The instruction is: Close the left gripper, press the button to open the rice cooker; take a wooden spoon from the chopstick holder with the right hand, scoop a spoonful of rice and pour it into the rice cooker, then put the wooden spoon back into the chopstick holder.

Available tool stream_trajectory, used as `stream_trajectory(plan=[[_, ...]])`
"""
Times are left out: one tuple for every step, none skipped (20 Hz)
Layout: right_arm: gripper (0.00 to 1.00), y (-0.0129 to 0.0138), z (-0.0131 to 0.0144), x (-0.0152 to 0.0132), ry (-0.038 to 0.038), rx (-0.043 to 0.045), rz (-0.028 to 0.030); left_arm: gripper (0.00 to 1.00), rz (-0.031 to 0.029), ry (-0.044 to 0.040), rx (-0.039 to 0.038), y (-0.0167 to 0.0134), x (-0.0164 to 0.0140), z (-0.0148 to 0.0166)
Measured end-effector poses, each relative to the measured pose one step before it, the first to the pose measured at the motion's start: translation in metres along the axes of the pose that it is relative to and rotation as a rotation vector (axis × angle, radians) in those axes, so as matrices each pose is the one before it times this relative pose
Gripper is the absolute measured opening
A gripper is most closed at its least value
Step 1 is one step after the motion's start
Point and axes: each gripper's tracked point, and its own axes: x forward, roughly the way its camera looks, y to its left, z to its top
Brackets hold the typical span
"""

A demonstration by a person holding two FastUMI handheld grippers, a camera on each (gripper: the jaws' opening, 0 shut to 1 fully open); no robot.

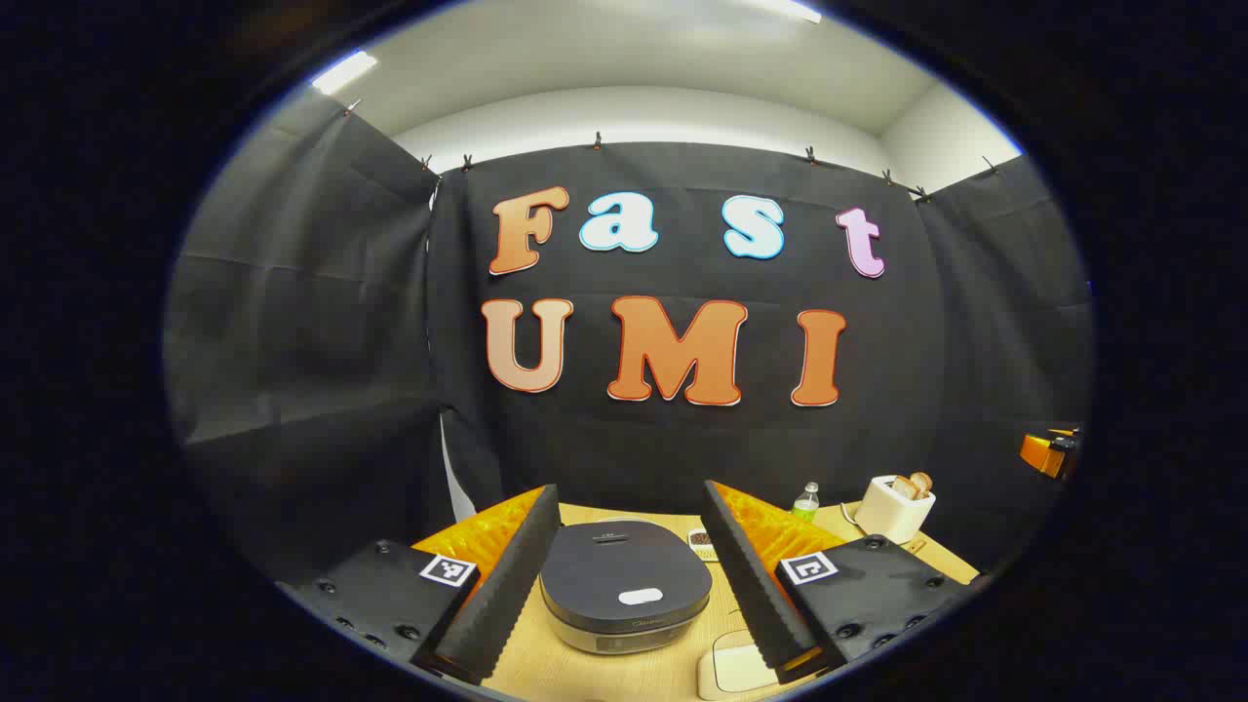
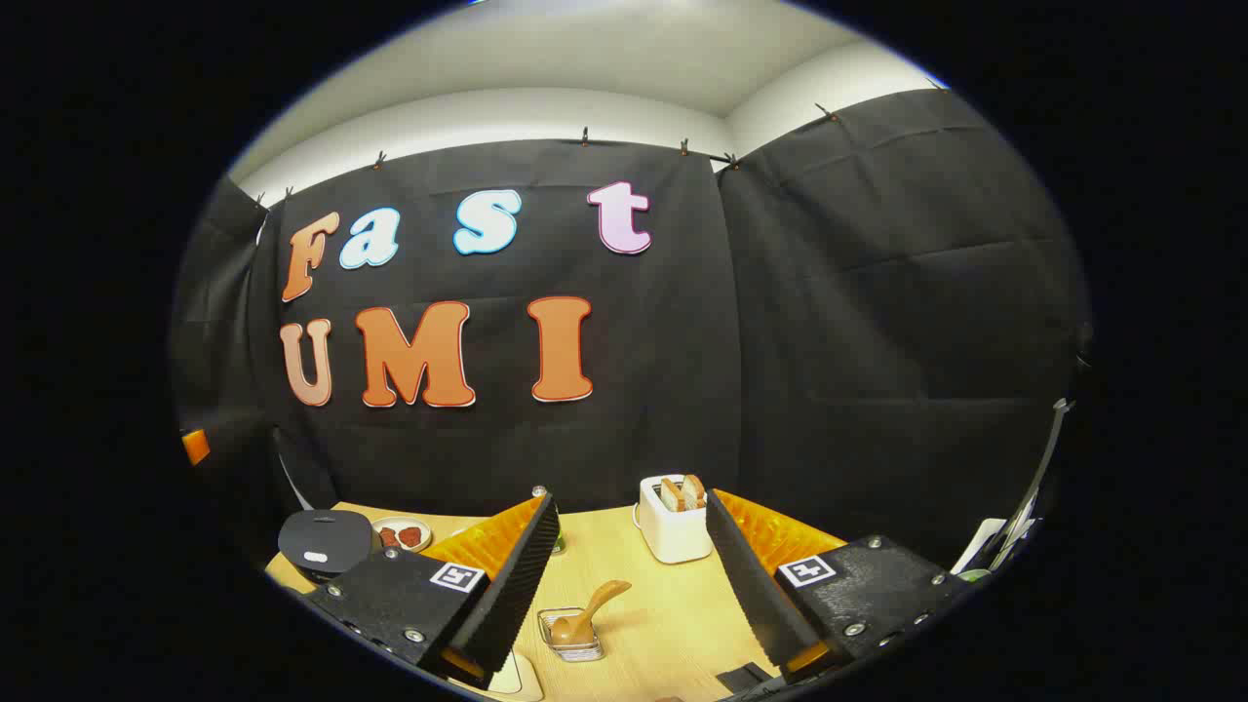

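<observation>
The left tongs [image 1: 629, 575] are spread wide, with nothing between the two fingers. Looking out past them in the left gripper view, the rice cooker [image 1: 625, 595] sits just ahead on the table [image 1: 546, 673], and its lid is down. The pale button [image 1: 641, 596] on the lid is at about 6 o'clock on the cooker's top, and nothing is touching it. So the first job has not been done: I think these tongs need to squeeze shut and then push that button. The right tongs [image 2: 634, 580] are spread wide too and hold nothing. Past them in the right gripper view, the wooden spoon [image 2: 588, 614] leans in a little holder [image 2: 573, 639], which I take to be the chopstick holder, with its handle pointing to about 1 o'clock. Further out at 12 o'clock stands a white toaster [image 2: 675, 526] with bread in it. The rice cooker is far off at 9 o'clock there, with a small dish [image 2: 402, 533] just beside it. I cannot tell where the rice to scoop is. Scooping, pouring and putting the spoon back are all left to do. There is tiny writing on the cooker's lid and front, but it is too small to read.
</observation>
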Motion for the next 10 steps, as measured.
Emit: stream_trajectory(plan=[[1.0,-0.0026,-0.00087,0.00273,0.00024,0.00008,0.0027,1.0,0.01487,0.00134,0.00438,0.00162,-0.0027,0.00002],[0.94,-0.00185,0.00067,0.00137,-0.00114,-0.00061,0.00297,1.0,0.01208,-0.00111,0.00328,0.00046,-0.00126,0.00076],[0.94,0.00017,-0.0002,0.00145,-0.0002,0.00147,0.007,1.0,0.00471,-0.00117,0.00272,-0.00108,-0.00108,0.00245],[0.94,0.00115,0.00033,0.00034,0.00143,0.00178,0.01017,1.0,0.00537,-0.00373,0.00166,-0.00119,-0.001,0.00264],[0.94,-0.0004,0.00013,-0.0001,-0.00139,0.00106,0.00598,1.0,0.00422,-0.00802,0.00035,0.0002,-0.00226,0.00306],[0.94,-0.00143,0.00099,0.00157,-0.00412,-0.00031,0.00038,1.0,0.00032,-0.00652,-0.00064,-0.00043,-0.00067,0.00377],[0.94,-0.00094,0.00103,0.00106,-0.00411,0.00063,-0.00151,1.0,-0.00095,-0.0032,0.00013,-0.00063,-0.00054,0.00142],[0.94,0.00009,0.00084,0.00054,-0.00079,0.0033,0.0008,0.94,-0.00134,-0.00113,0.0008,-0.00103,-0.00049,0.00125],[0.94,0.00184,-0.00046,0.00059,0.00368,0.00583,0.00183,0.94,-0.00203,0.00022,0.0006,0.00011,0.00116,0.00095],[0.94,0.00035,-0.00032,0.00109,0.00186,0.00365,-0.00097,0.94,-0.00549,-0.0021,-0.00089,-0.00068,0.001,0.0027]])
